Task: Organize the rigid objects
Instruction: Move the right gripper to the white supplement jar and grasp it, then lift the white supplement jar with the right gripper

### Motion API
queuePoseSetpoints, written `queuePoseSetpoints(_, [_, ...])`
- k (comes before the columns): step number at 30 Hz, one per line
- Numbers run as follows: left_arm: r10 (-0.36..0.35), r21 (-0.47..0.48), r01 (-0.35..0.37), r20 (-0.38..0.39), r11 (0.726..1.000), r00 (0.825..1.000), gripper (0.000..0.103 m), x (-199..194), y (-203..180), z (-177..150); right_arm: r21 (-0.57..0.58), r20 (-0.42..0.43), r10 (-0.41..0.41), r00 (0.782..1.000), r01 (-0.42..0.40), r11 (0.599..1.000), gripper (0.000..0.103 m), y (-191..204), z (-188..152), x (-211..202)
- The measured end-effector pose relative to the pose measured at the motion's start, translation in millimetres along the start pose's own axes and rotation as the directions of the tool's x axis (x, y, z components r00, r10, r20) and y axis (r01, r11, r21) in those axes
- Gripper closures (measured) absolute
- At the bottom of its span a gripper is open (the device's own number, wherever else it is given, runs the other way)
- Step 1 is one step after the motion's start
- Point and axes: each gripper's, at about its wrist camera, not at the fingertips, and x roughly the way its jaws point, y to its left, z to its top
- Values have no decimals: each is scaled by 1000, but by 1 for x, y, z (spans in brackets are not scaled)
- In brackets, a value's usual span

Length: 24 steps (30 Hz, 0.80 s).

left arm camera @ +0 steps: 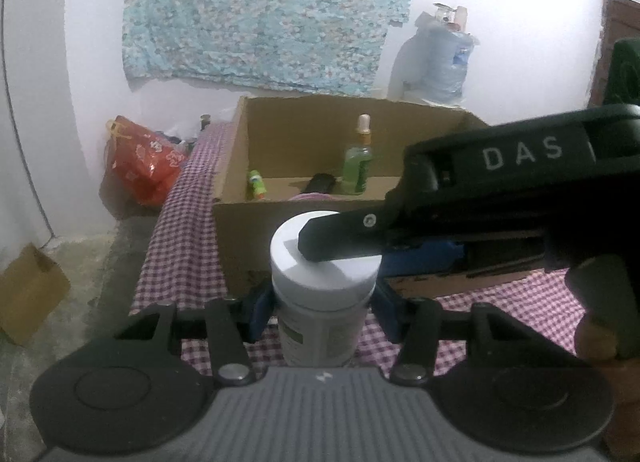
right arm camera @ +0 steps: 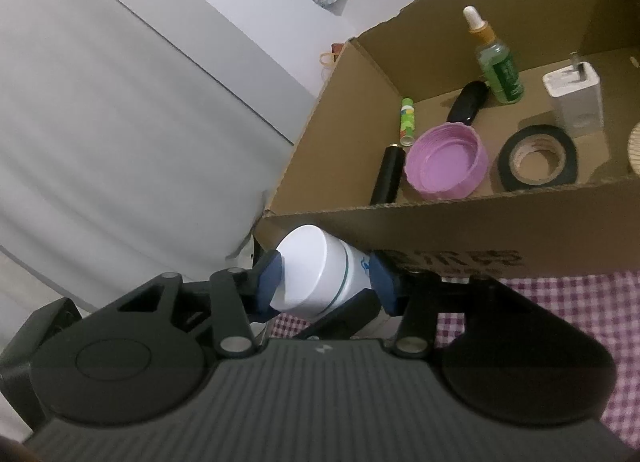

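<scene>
Red bag [left arm camera: 144,165], perhaps water jug [left arm camera: 446,61].

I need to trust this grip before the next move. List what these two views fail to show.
- Left wrist view: the white jar's label print is too blurred to read; the right hand-held gripper crosses its lid.
- Left wrist view: most of the cardboard box floor is hidden by its front wall.
- Right wrist view: the jar's base is hidden by the gripper body.
- Right wrist view: a pale round object is cut off by the right edge.

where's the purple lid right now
In the right wrist view the purple lid lies open side up inside the cardboard box, near its front wall, between a black tube and a tape roll.
</scene>
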Motion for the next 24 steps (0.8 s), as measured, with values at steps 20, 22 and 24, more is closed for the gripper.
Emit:
queuePoseSetpoints(20, [-159,147,164,-45,975,986,49,19,-93,-10,84,130,-137,982,127,988,53,-53,-31,-103])
queuePoseSetpoints(22, [-146,173,151,-41,973,988,49,19,-100,-12,97,134,-133,982,120,988,53,-59,-33,-104])
queuePoseSetpoints(24, [-141,185,147,-46,972,989,49,22,-103,-12,103,137,-129,982,116,988,53,-62,-33,-105])
